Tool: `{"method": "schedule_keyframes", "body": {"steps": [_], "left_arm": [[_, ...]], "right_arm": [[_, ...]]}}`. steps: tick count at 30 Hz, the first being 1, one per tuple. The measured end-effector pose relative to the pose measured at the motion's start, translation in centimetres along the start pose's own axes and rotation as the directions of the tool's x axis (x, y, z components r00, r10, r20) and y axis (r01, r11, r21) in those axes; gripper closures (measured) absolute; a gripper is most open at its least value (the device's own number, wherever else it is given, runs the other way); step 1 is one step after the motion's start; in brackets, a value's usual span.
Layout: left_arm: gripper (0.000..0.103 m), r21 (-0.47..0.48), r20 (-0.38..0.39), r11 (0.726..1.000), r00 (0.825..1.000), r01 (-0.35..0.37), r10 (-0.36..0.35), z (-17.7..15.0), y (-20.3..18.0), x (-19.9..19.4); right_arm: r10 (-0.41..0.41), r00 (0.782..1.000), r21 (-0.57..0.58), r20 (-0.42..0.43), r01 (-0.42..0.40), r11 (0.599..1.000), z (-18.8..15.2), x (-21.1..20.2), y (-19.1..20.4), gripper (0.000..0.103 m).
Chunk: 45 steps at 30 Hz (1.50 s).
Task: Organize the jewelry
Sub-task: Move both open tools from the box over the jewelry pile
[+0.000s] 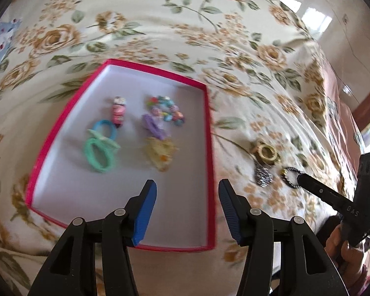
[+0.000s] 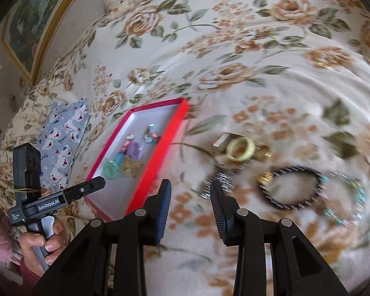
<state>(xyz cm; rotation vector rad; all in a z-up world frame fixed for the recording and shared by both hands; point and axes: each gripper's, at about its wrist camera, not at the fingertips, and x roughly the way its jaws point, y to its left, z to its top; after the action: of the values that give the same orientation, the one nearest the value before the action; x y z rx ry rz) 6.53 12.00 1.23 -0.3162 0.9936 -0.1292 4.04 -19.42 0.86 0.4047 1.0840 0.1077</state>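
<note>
Below, on a rose-patterned bedspread (image 1: 209, 37), a shallow red box (image 1: 211, 148) with a white floor is seen. Inside it are held a mint hair tie (image 1: 98, 156), a blue hair tie (image 1: 106, 128), a small pink figure charm (image 1: 118, 111), a purple clip (image 1: 153, 124), a cluster of coloured beads (image 1: 166, 109) and a yellowish clip (image 1: 160, 154). Outside the box, to its right in the left wrist view, more jewelry is spread on the cloth: a pale yellow ring bangle (image 2: 240, 149) lying against a gold piece, a silver link bracelet (image 2: 224, 181) just below it, a black bead bracelet (image 2: 292, 187) and, touching its far side, a turquoise bead bracelet (image 2: 347, 202). The left gripper (image 1: 187, 209) is held above the near end of the box, its jaws apart and nothing between them. The right gripper (image 2: 191, 212) is held over the cloth just beside the box's right wall, its jaws likewise parted and empty, with the silver link bracelet just beyond its tips. Both views are blurred.
</note>
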Motion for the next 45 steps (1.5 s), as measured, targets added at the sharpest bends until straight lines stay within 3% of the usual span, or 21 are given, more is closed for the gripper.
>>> {"method": "schedule_keyframes", "body": {"steps": [14, 30, 45], "left_arm": [[0.049, 0.100, -0.086, 0.994, 0.995, 0.055, -0.046, -0.2, -5.7, 4.4], [0.049, 0.163, -0.103, 0.985, 0.994, 0.048, -0.032, 1.8, -9.2, 8.5], [0.051, 0.210, -0.110, 0.977, 0.994, 0.030, -0.007, 4.8, -11.5, 13.5]], "right_arm": [[-0.132, 0.990, 0.100, 0.057, 0.126, 0.987, -2.1, -4.5, -5.7, 0.068], [-0.215, 0.974, 0.138, 0.077, 0.203, 0.969, -1.8, -5.8, -8.8, 0.068], [-0.374, 0.927, 0.199, 0.019, 0.364, 0.910, -1.1, -4.9, -11.8, 0.068]]}}
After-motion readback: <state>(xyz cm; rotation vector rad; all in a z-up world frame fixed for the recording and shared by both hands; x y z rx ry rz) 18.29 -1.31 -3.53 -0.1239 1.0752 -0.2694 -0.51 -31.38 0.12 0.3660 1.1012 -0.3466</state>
